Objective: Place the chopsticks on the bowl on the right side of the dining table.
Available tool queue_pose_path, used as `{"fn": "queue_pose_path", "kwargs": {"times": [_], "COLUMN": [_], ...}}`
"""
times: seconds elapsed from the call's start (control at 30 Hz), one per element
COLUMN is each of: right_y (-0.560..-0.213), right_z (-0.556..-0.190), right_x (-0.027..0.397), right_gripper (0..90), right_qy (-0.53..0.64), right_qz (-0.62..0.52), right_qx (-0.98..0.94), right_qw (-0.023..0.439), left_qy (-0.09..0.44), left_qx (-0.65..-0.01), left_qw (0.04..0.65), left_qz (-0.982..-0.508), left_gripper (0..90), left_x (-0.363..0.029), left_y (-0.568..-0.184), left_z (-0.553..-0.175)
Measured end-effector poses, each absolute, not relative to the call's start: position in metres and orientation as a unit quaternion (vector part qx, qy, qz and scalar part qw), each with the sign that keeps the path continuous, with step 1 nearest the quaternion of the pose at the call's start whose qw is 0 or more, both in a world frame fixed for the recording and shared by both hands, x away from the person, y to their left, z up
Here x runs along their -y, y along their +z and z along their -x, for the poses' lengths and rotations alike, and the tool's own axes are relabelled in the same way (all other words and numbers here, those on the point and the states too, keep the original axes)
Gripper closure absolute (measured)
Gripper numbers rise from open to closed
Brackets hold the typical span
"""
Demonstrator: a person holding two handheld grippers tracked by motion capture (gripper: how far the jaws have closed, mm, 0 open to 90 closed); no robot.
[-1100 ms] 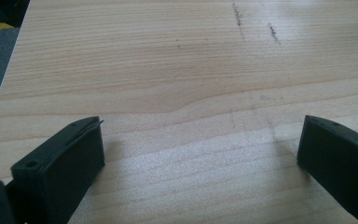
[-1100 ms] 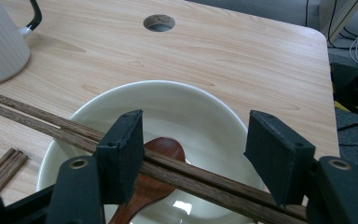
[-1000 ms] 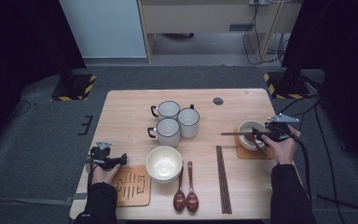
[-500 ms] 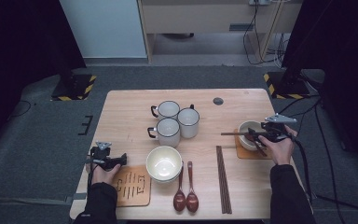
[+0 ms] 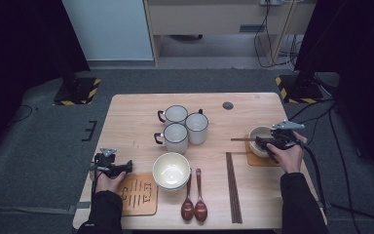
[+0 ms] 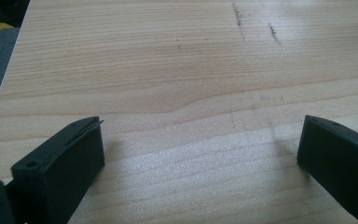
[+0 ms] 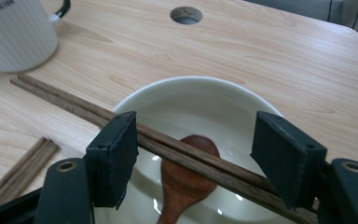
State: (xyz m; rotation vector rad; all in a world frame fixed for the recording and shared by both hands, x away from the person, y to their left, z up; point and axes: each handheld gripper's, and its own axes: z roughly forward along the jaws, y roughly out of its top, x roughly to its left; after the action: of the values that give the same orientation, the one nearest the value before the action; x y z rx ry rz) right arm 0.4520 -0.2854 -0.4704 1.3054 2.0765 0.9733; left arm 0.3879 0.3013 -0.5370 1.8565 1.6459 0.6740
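Step in hand, by the look of it: letting go of the pair of dark brown wooden chopsticks (image 7: pixel 74 105) laid across the rim of the round cream ceramic bowl (image 7: pixel 191 84). Right hand-held gripper (image 7: pixel 196 135) open above that bowl, jaws just now opening further, chopsticks passing between them with both pads seemingly clear of the wood. Under the chopsticks, inside the bowl, a reddish-brown wooden spoon (image 7: pixel 186 172); under the bowl, a square brown wooden coaster (image 5: pixel 253 160).

To do it well:
- Finish opening before any retreat, so neither pad drags on the wood
- Draw back along the jaws' own line, up and away from the bowl, never sideways: thin sticks on a curved rim probably roll at a slight nudge
- Mind the long end jutting out past the bowl's rim toward the white ribbed mug (image 7: pixel 14 32); a knock there likely levers the whole pair off
- Keep clear of the bowl's wall, lest the bowl slide on the coaster
- Check, once clear, for both sticks resting on the rim at two places

Left hand-held gripper (image 6: pixel 200 140) also open, nothing between the jaws, low over bare light wooden tabletop (image 5: pixel 136 117) well to the left of the bowl; best kept there, out of the way
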Motion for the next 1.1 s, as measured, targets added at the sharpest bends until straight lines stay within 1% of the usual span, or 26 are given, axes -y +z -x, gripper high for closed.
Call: {"fn": "queue_pose_path", "kwargs": {"times": [0.27, 0.47, 0.73, 1.1], "right_y": [-0.472, -0.462, -0.469, -0.47], "right_z": [-0.453, -0.453, -0.467, -0.471], "right_x": [0.291, 0.291, 0.283, 0.284], "right_gripper": [34.2, 36.1, 35.6, 35.7], "right_qy": [0.359, 0.386, 0.375, 0.373], "right_qz": [-0.481, -0.477, -0.486, -0.489], "right_qx": [-0.762, -0.753, -0.753, -0.753], "right_qw": [0.242, 0.239, 0.237, 0.235], "left_qy": [0.251, 0.252, 0.252, 0.251], "left_qx": [-0.614, -0.614, -0.614, -0.614], "left_qw": [0.281, 0.281, 0.281, 0.281], "left_qz": [-0.693, -0.693, -0.693, -0.693], "left_gripper": [0.0, 0.0, 0.0, 0.0], "left_x": [-0.301, -0.301, -0.301, -0.301], "left_y": [-0.537, -0.537, -0.537, -0.537], "left_z": [-0.388, -0.388, -0.388, -0.388]}}
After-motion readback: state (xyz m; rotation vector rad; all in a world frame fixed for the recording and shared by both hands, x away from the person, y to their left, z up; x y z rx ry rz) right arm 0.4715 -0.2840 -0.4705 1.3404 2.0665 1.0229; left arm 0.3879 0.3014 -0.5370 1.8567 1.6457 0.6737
